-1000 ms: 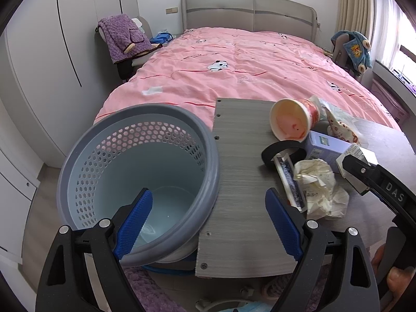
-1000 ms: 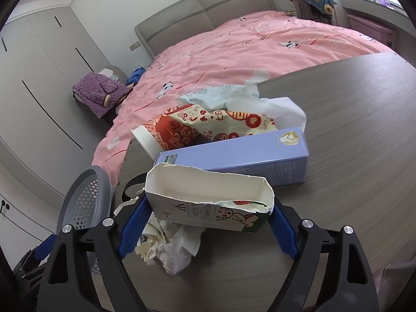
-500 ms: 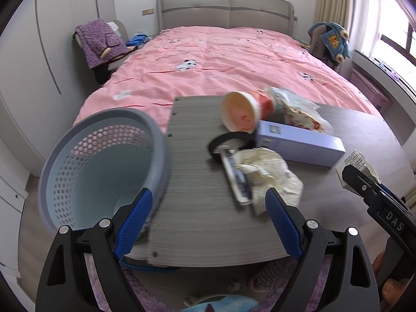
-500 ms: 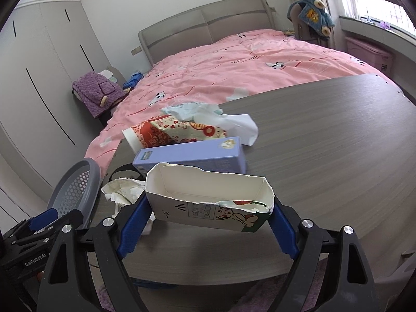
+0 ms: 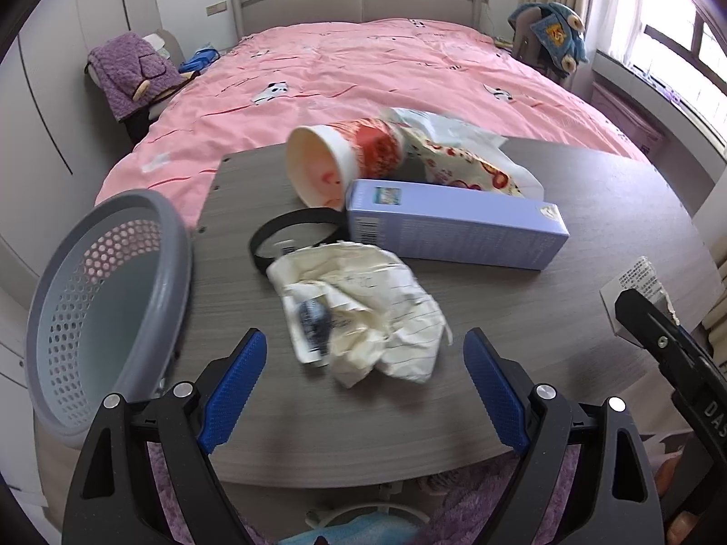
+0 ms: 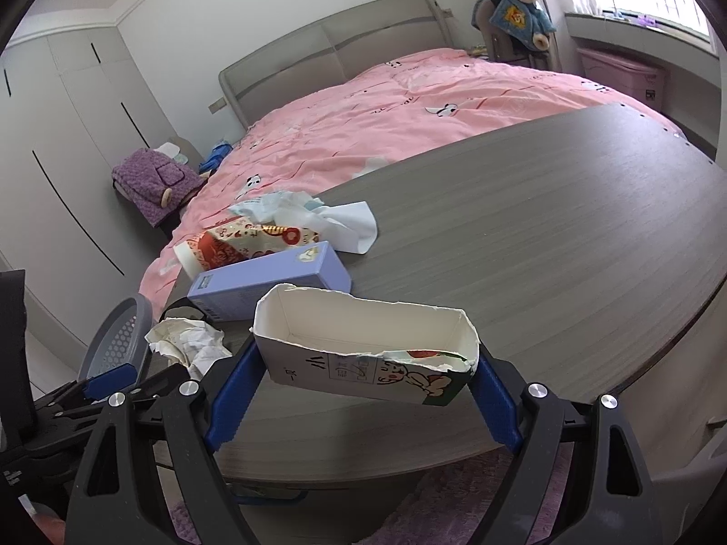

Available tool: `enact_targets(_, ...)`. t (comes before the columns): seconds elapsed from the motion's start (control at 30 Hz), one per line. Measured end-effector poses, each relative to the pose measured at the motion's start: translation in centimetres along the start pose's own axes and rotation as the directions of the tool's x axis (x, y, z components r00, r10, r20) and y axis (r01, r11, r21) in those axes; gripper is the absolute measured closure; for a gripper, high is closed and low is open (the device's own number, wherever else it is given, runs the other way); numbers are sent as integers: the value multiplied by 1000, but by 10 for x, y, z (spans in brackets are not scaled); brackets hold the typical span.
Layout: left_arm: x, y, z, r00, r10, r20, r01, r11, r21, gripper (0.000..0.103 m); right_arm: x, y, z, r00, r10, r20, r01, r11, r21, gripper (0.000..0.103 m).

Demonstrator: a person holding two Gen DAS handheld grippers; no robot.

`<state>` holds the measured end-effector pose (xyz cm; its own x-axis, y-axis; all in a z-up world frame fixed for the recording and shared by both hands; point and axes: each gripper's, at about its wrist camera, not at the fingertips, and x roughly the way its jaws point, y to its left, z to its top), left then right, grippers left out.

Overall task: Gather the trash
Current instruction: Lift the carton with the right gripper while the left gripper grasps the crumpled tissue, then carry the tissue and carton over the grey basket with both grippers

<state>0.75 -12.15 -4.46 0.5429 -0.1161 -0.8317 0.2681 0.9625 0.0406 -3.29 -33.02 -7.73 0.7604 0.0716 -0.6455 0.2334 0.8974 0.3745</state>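
The torn milk carton (image 6: 363, 349) is clamped across its short ends between the blue pads of the right gripper (image 6: 359, 386), open top upward, lifted above the near edge of the tabletop (image 6: 545, 245). The step in hand, I judge, is to carry it to the grey perforated basket (image 6: 120, 340), which stands off the tabletop edge at about 9 o'clock from the carton. To do it well, keep the carton level, pass over the crumpled paper (image 6: 188, 340) without touching it, and release only when the carton is over the basket mouth. The left gripper (image 5: 363, 390) has its jaws apart and holds nothing; the crumpled paper (image 5: 359, 309) lies just beyond at 12 o'clock, with the purple box (image 5: 454, 231) and the paper cup (image 5: 336, 159) further at 12 to 1 o'clock.
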Motion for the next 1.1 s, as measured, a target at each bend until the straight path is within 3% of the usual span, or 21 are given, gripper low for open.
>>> enact_targets(0.53, 17, -18, 0, 998, 63, -2, -62, 997, 54, 20, 6, -6, -3, 999, 19, -27, -19, 1000, 17, 21)
enact_targets(0.57, 17, -19, 0, 998, 61, 0, -61, 997, 56, 22, 7, -5, -3, 999, 19, -27, -18, 1000, 17, 21)
enact_targets(0.63, 18, -19, 0, 998, 58, -7, -57, 996, 64, 43, 7, -5, -3, 999, 18, -27, -18, 1000, 17, 21)
enact_targets(0.67, 19, -19, -1, 999, 52, -17, -50, 996, 68, 48, 7, -5, -3, 999, 19, -27, -18, 1000, 18, 21)
enact_targets(0.83, 14, -18, -1, 999, 36, -10, -35, 997, 73, 61, 6, -5, -2, 999, 20, -27, -20, 1000, 16, 21)
enact_targets(1.1, 0, -12, 2, 1000, 9, 14, -10, 998, 54, 62, 2, -3, 0, 1000, 22, -17, -21, 1000, 14, 21)
